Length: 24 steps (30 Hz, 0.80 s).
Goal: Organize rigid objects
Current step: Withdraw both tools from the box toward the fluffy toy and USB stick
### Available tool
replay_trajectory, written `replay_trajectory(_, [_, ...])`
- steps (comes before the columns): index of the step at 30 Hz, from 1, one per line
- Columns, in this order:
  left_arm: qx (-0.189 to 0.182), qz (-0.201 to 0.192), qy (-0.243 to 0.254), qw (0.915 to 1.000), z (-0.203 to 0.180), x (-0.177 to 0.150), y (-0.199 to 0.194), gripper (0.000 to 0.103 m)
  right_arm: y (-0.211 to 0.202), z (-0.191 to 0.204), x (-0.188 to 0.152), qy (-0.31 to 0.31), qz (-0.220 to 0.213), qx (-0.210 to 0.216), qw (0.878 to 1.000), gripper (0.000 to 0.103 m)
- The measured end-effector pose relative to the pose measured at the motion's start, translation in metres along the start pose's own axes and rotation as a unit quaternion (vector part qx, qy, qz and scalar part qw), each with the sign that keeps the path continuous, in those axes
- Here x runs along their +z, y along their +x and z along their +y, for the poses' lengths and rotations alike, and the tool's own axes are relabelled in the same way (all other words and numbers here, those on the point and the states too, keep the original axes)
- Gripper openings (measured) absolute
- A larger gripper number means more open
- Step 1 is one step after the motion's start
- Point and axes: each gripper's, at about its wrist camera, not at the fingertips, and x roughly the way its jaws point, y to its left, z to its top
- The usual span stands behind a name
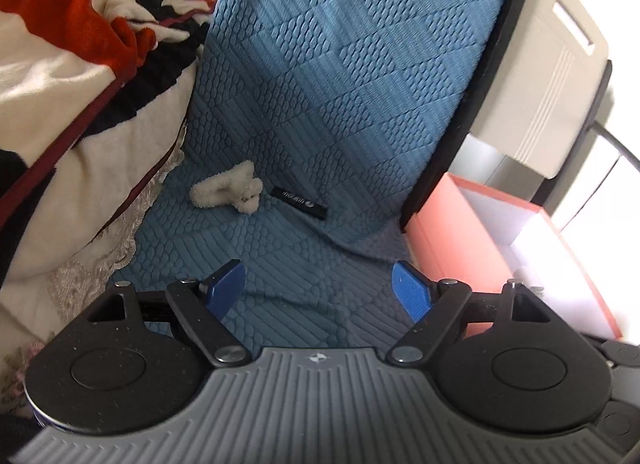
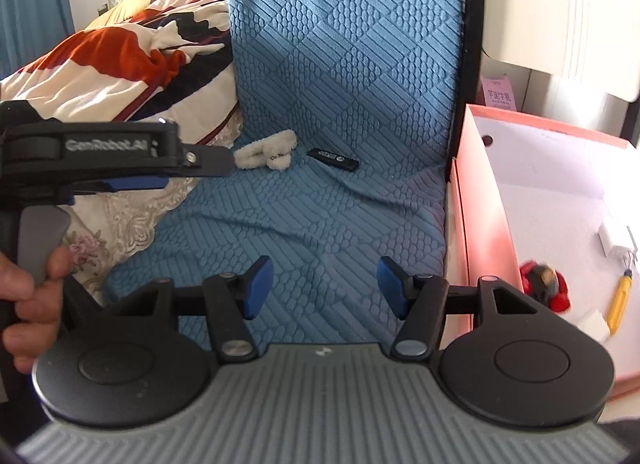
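Blue-padded left gripper [image 1: 319,289] and right gripper [image 2: 325,287] hang released (nothing between) above the quilted seat cover [image 1: 320,104].

Each wrist camera looks forward and downward along its own fingers, close above the blue cushion [image 1: 320,104]. Both views share the cushion and the pink box [image 2: 500,192] beyond the fingertips.

Seat cover [image 2: 320,224]: fluffy clip [image 2: 266,154] left of flat stick [image 2: 333,155], just beside. Box [image 2: 476,200] right of seat, holding cutter [image 2: 618,298], charger [image 2: 616,240].
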Motion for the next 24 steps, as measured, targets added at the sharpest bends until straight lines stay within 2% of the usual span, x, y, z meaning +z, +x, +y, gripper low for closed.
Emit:
replay_trajectory(5, [-0.009, 0.024, -0.034, 0.9991, 0.013, 0.007, 0.022, 0.084, 0.022, -0.004, 0.013, -0.009, -0.008, 0.006, 1.0, 0.06])
replay_trajectory(17, [0.017, 0.044, -0.037, 0.9982, 0.033, 0.037, 0.074, 0.084, 0.081, -0.025, 0.041, -0.007, 0.007, 0.033, 0.999, 0.06])
replay_trajectory(21, [0.023, 0.05, -0.052, 0.9972, 0.044, 0.05, 0.094, 0.084, 0.104, -0.032, 0.054, -0.033, 0.012, 0.022, 0.999, 0.06])
replay_trajectory(24, [0.028, 0.052, -0.066, 0.9961, 0.051, 0.06, 0.11, 0.084, 0.119, -0.036, 0.064, -0.038, 0.015, 0.033, 0.999, 0.06])
